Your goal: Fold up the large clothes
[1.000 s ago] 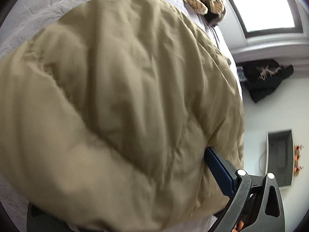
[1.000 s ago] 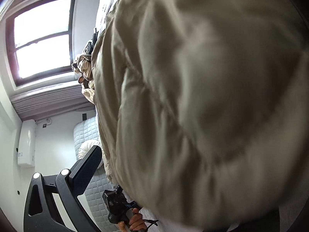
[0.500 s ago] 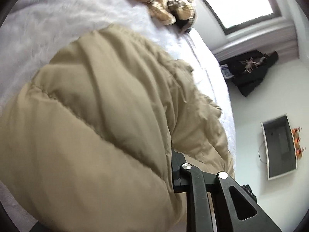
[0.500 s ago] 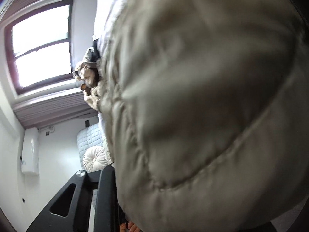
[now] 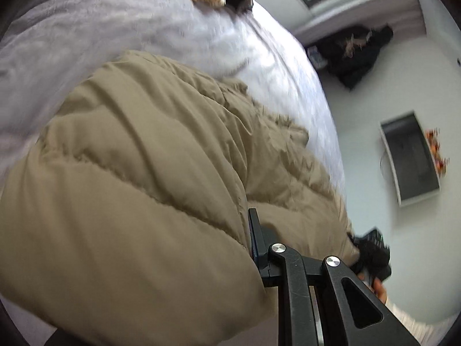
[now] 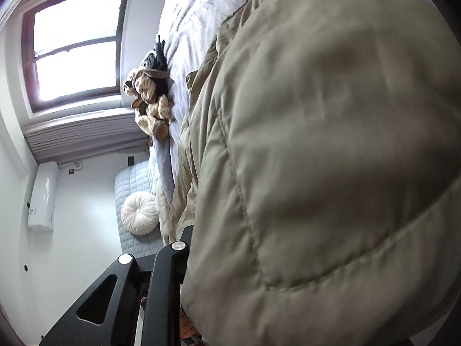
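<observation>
**Observer:** Where is the garment, and what are your claws doing?

**Me:** The puffy beige quilted jacket [image 5: 149, 173] lies on the pale grey bedspread [image 5: 121, 28], bunched up against both cameras. My left claw [image 5: 253, 242] is pinching a thick roll of it: I see one blue-faced finger [image 5: 255, 230] pressed flat against the padding, and the other is buried under the fabric. My right claw [image 6: 188, 239] reads the same way, one dark finger [image 6: 187, 233] hard against the jacket's edge with the padding bulging over it, so I judge it is clamped on the jacket too, though its far finger is hidden.

**Observer:** How far along is the fold?

**Me:** Midway at best, I'd say. From the left wrist view one padded layer sits over another, which suggests a fold is being carried across. The far hem toward the bed's edge looks ruffled and uneven. I can't see the whole outline, so I can't tell whether the sleeves are tucked.

**Observer:** What remains?

**Me:** Laying this layer down, releasing, then flattening. A heap of tan patterned cloth [image 6: 149, 101] near the window [image 6: 77, 46] looks unfolded as well.
</observation>
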{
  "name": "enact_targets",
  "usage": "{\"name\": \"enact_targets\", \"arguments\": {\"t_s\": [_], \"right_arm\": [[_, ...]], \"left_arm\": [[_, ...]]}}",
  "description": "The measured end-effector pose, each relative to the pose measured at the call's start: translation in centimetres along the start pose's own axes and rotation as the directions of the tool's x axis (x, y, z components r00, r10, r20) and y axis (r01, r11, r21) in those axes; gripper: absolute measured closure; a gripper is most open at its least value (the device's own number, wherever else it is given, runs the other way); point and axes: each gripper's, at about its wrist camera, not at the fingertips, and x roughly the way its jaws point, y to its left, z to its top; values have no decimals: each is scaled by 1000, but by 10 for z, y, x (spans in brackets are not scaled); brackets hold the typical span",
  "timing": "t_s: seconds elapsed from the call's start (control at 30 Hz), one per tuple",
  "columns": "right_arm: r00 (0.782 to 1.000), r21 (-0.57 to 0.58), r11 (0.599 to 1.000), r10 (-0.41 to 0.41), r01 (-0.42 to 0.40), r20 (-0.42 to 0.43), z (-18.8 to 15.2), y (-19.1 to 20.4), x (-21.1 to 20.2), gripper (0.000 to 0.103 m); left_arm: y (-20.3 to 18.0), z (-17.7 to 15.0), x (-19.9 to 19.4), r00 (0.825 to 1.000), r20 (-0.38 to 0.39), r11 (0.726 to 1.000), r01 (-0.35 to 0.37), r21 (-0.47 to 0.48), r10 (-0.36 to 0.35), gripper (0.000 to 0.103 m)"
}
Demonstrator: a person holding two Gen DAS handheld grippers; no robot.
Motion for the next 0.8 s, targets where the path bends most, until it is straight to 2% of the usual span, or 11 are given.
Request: {"name": "enact_targets", "arguments": {"t_s": [0.13,0.27,0.33,0.37,0.4,0.43,0.47,0.57,0.63,0.7,0.8], "right_arm": [[998,21,1000,-21,23,-59,-35,-24,-19,79],[993,62,997,-46,53,-109,-75,-62,-27,78],[990,81,993,-75,85,-116,-82,-76,-27,71],[989,97,990,-87,99,-118,-84,-83,-27,69],[987,113,987,-104,118,-124,-84,-89,-24,61],[983,120,982,-130,146,-132,-83,-90,-21,55],[976,120,976,-164,182,-145,-83,-90,-23,54],[957,72,968,-222,239,-187,-81,-76,-28,45],[932,4,959,-275,284,-236,-82,-65,-32,44],[912,-57,956,-293,289,-289,-87,-55,-39,44],[887,-123,955,-298,271,-353,-99,-38,-41,43]], "left_arm": [[15,-51,-17,992,-126,1000,-6,-13,4,81],[36,-97,-16,971,-232,997,-65,-44,53,81],[47,-108,-10,960,-263,992,-112,-65,92,79],[49,-109,-9,956,-274,989,-127,-74,102,73],[51,-110,-9,950,-284,985,-155,-78,127,67],[51,-110,-12,942,-289,978,-197,-65,170,51],[49,-109,-18,932,-288,970,-239,-37,219,46],[44,-108,-37,917,-300,964,-264,40,263,46],[40,-103,-51,909,-299,957,-280,76,290,46],[36,-99,-68,904,-293,950,-296,97,311,46],[33,-90,-85,907,-261,944,-314,105,331,46]]}}
